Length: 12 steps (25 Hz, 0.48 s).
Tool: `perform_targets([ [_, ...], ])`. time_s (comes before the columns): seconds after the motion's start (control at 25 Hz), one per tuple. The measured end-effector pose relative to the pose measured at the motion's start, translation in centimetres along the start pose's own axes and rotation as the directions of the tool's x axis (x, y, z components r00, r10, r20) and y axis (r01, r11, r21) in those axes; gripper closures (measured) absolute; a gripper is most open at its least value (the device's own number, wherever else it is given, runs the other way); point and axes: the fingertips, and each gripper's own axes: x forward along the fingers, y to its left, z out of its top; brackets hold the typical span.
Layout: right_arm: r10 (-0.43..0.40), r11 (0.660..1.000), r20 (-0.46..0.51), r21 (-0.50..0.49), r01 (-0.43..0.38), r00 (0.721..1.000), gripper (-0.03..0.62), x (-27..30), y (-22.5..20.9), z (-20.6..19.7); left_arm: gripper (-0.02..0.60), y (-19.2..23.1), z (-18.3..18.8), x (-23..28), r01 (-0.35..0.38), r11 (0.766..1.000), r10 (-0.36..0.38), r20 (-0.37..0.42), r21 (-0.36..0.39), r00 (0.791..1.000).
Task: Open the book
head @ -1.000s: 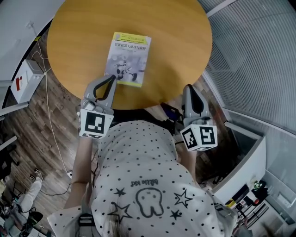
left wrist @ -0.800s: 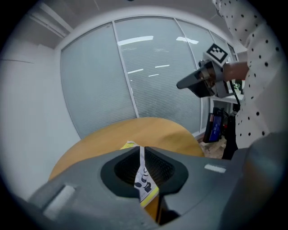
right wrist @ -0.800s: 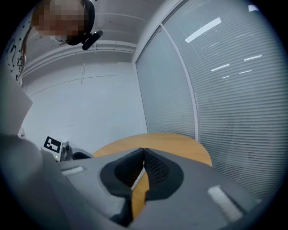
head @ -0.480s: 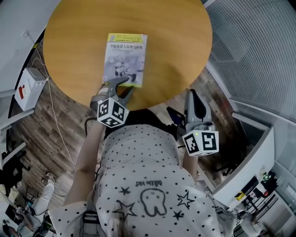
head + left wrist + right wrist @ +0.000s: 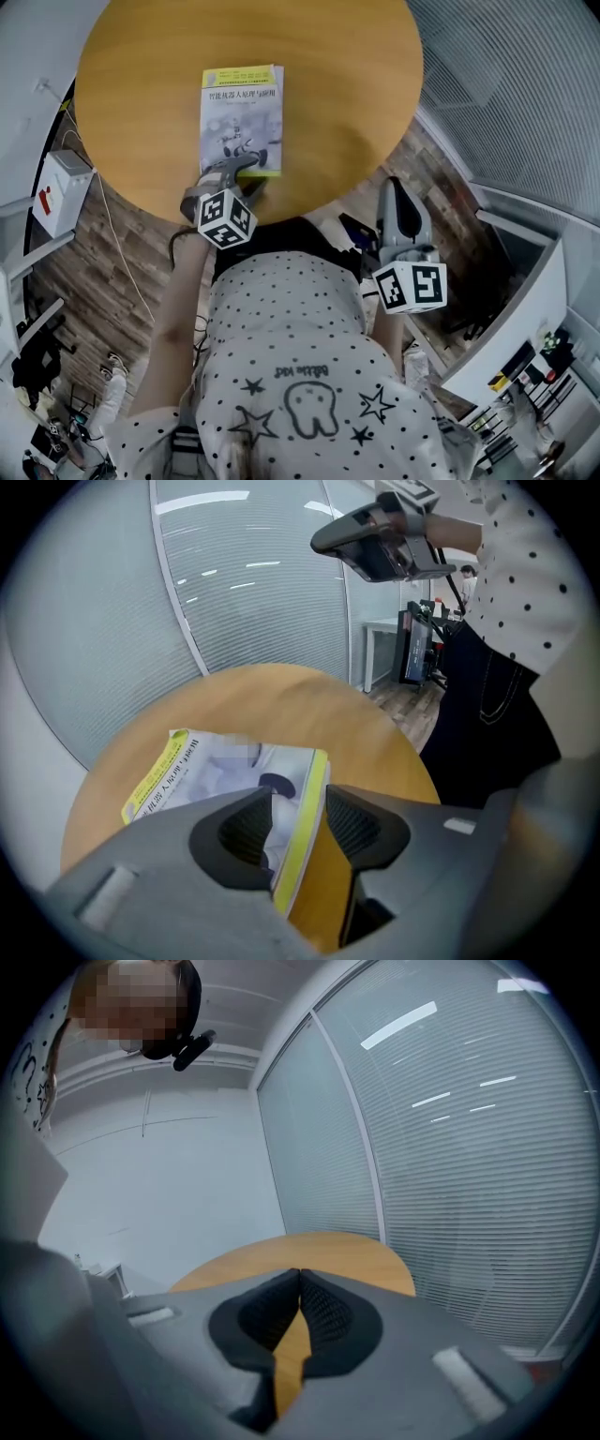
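A closed book (image 5: 241, 120) with a pale cover and yellow bands lies on the round wooden table (image 5: 356, 94), near its front edge. My left gripper (image 5: 248, 171) points down at the book's near edge. In the left gripper view the left gripper (image 5: 298, 794) is open, its jaws having just been opening, and the yellow-edged near corner of the book (image 5: 216, 771) lies between them without being pressed. My right gripper (image 5: 394, 183) hangs off the table's right side. In its own view the right gripper (image 5: 300, 1277) is shut with nothing in it.
A white box (image 5: 56, 192) and a loose cable lie on the wood floor to the left. Glass walls with blinds (image 5: 525, 103) curve round the table's right side. A dark desk unit (image 5: 412, 649) stands beyond the table.
My left gripper has come down from above the table's front edge to the book's near edge, and its jaws have gone from shut to open. The right gripper has shifted only slightly.
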Motion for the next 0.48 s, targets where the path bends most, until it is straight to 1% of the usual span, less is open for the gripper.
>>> perform_targets([
  [0.08, 0.007, 1.0, -0.001, 0.0, -0.007, 1.0, 0.589, 0.1, 0.1, 0.0, 0.386, -0.3, 0.0, 0.0, 0.015, 1.0, -0.015, -0.011, 0.009, 1.0],
  [0.24, 0.022, 1.0, 0.0, -0.005, -0.022, 1.0, 0.589, 0.3, 0.4, 0.3, 0.387, 0.0, 0.2, 0.3, 0.01, 1.0, -0.009, -0.027, 0.018, 1.0],
  [0.36, 0.03, 1.0, -0.003, -0.01, -0.03, 1.0, 0.589, 0.5, 0.6, 0.3, 0.373, 0.3, 0.3, 0.3, 0.02, 0.999, -0.019, -0.037, 0.024, 0.999],
  [0.48, 0.029, 1.0, -0.004, -0.012, -0.029, 1.0, 0.589, 0.3, 0.4, 0.3, 0.374, 0.8, 0.6, -0.4, 0.015, 1.0, -0.014, -0.022, 0.013, 1.0],
])
